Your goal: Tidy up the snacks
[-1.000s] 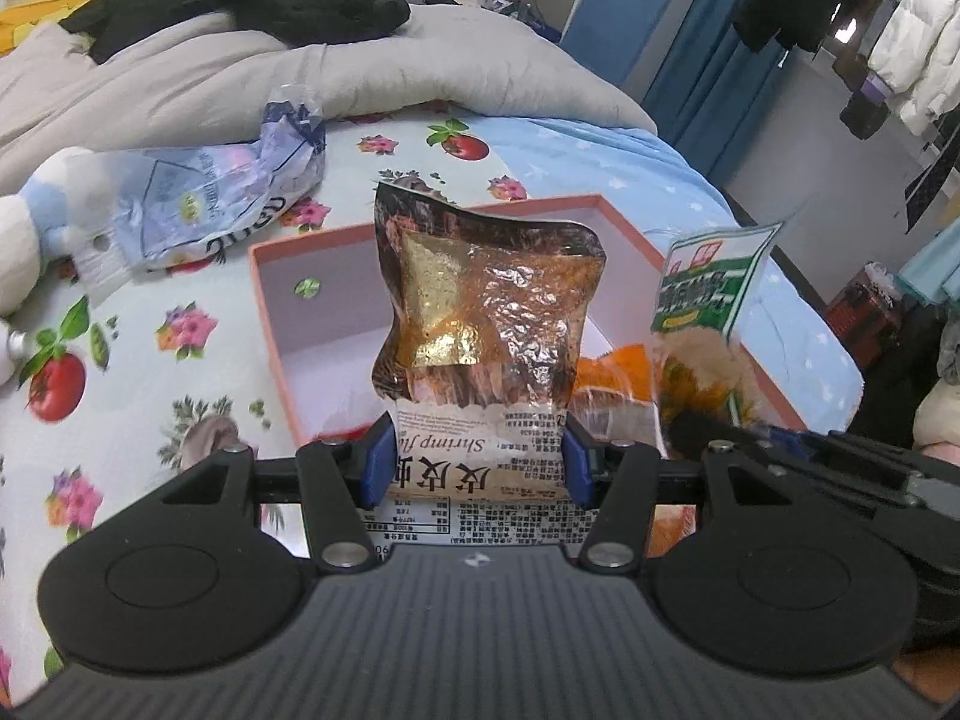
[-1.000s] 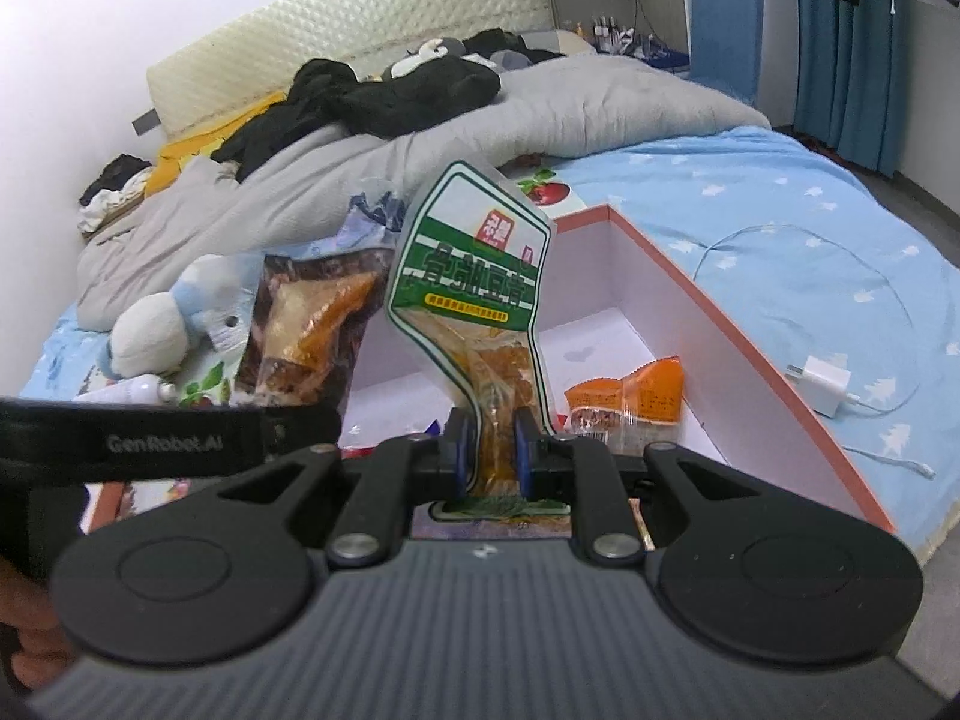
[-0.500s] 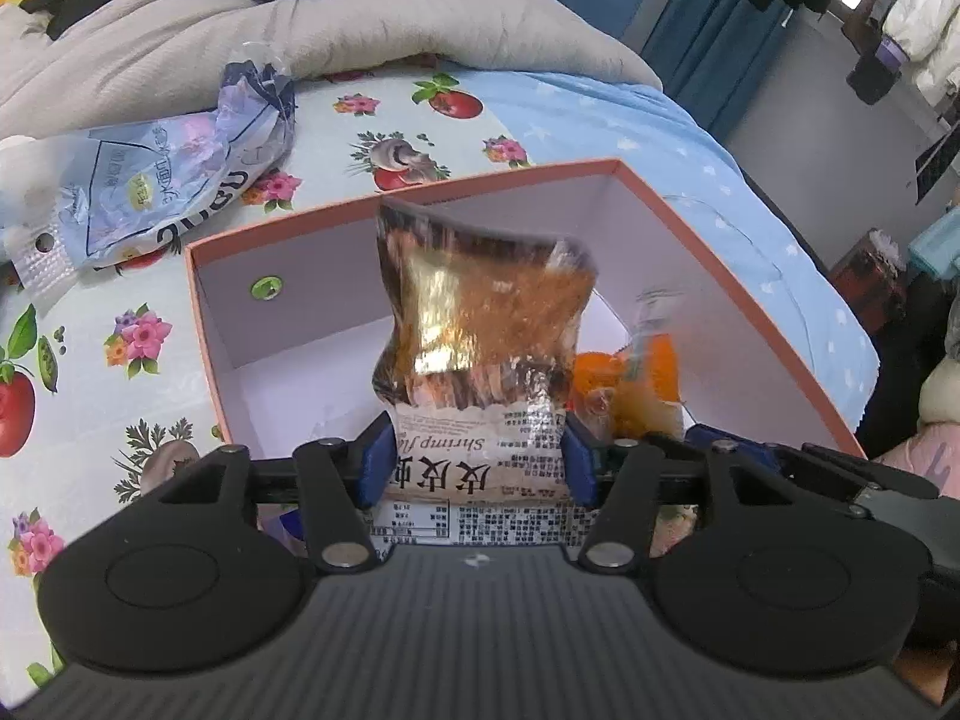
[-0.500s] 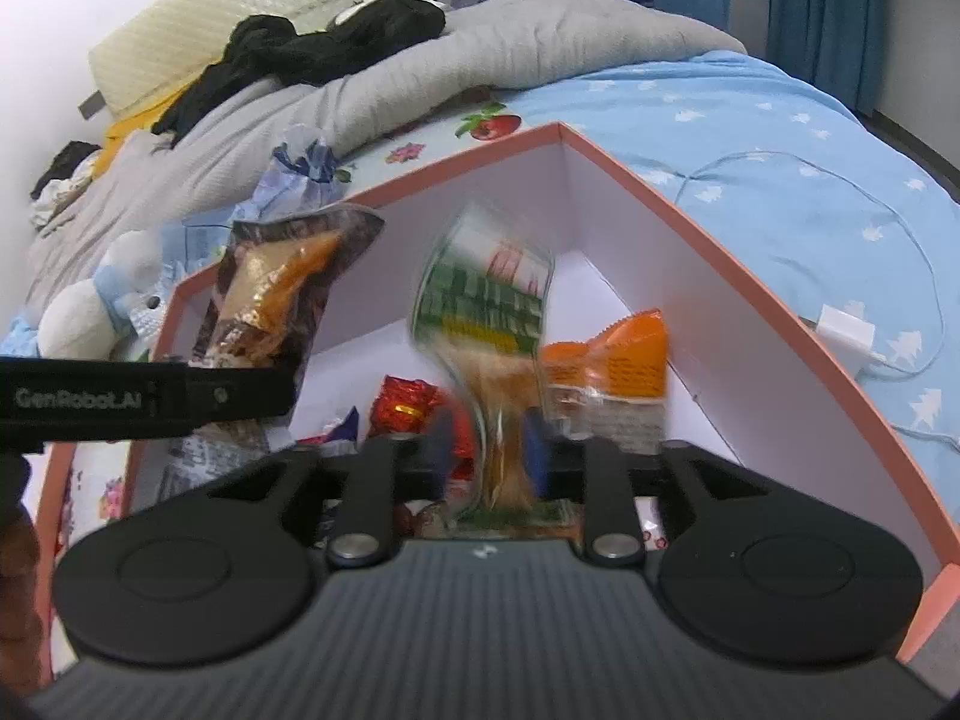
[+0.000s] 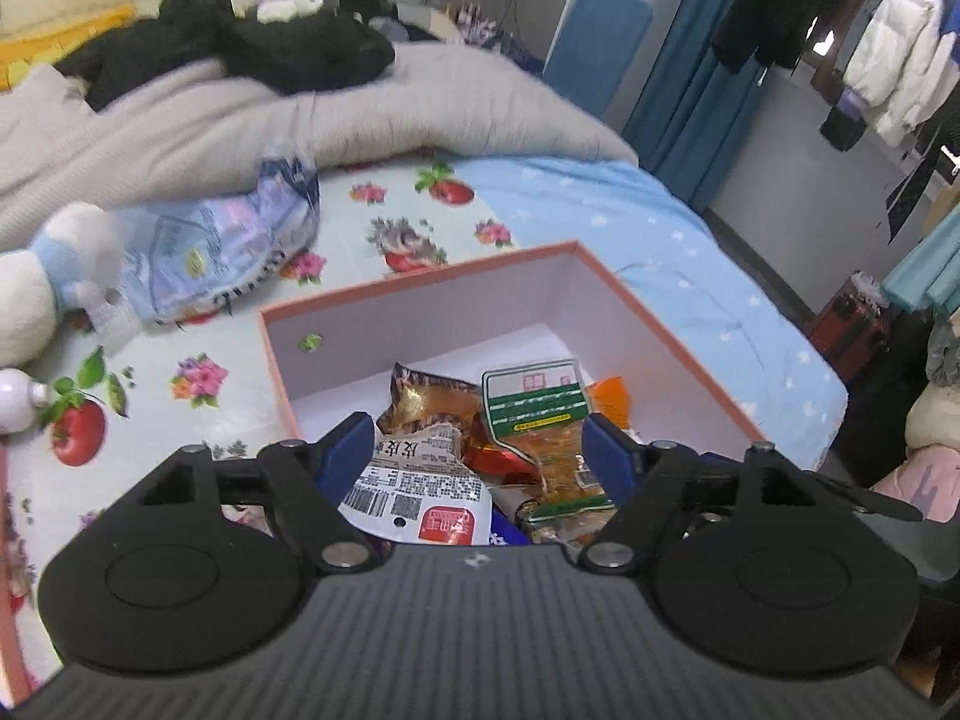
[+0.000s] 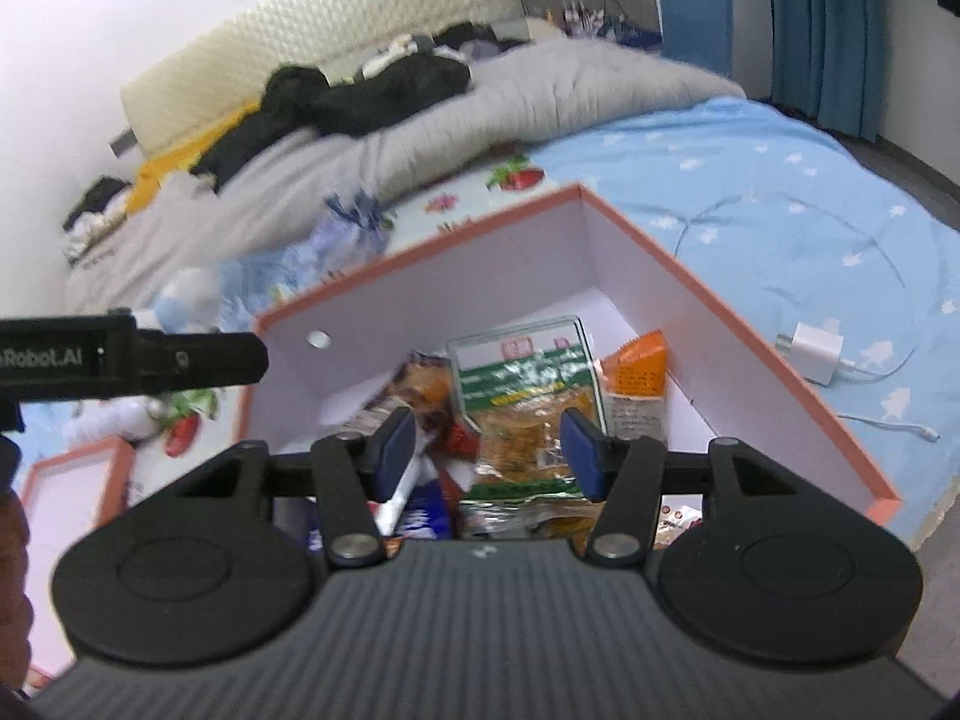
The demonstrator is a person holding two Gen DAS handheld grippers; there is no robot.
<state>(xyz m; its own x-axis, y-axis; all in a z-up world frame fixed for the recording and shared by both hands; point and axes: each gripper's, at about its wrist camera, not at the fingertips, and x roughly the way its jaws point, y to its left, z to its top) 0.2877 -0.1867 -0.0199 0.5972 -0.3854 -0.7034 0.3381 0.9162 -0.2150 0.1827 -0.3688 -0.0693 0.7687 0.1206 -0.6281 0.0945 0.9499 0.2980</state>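
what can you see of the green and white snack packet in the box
The green and white snack packet is a glossy plastic pouch with a white top panel bearing a red logo, green printed bands, and a clear window showing orange-brown pieces. It lies unopened, tilted back on other wrappers inside the pink-rimmed box, beside an orange packet and a brown foil packet. It shows between the right gripper fingers, which have just been opening; neither pad presses it.

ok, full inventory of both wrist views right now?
box: 1, salmon-pink rim, white inside, on bed
green-label snack: 1, in box
shrimp snack: 1, brown-gold, in box, left of green one
orange snack: 1, in box, right side
blue-white bag: 1, on floral sheet
plush toy: 1, white-blue, left of bag
charger: 1, white, with cable, on blue sheet
grey duvet: 1, behind box
left tool: open, empty, above box
right tool: open, empty, above box
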